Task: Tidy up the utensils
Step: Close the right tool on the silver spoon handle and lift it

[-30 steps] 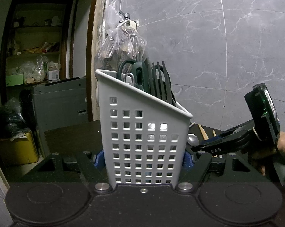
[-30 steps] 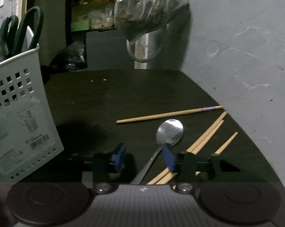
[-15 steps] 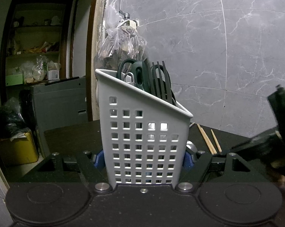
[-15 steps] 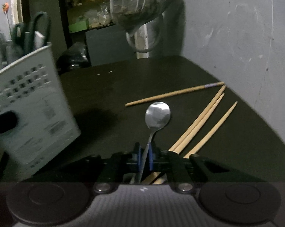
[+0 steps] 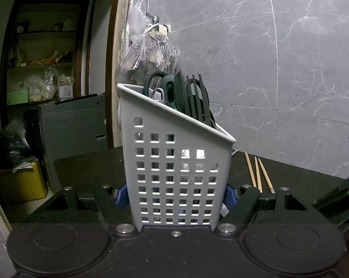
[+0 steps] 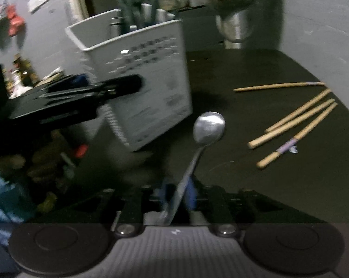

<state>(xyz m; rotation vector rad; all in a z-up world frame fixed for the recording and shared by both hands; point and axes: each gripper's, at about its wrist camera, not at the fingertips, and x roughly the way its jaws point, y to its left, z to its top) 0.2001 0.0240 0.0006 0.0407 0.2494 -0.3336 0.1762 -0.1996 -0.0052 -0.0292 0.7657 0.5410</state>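
Left gripper has its jaws clamped on the white perforated caddy, standing upright on the dark tabletop with scissors and a black slotted turner poking out. Right gripper carries the metal spoon by its handle, bowl out front above the tabletop just beside the caddy, jaws easing apart around it. Four wooden chopsticks lie loose to the right.
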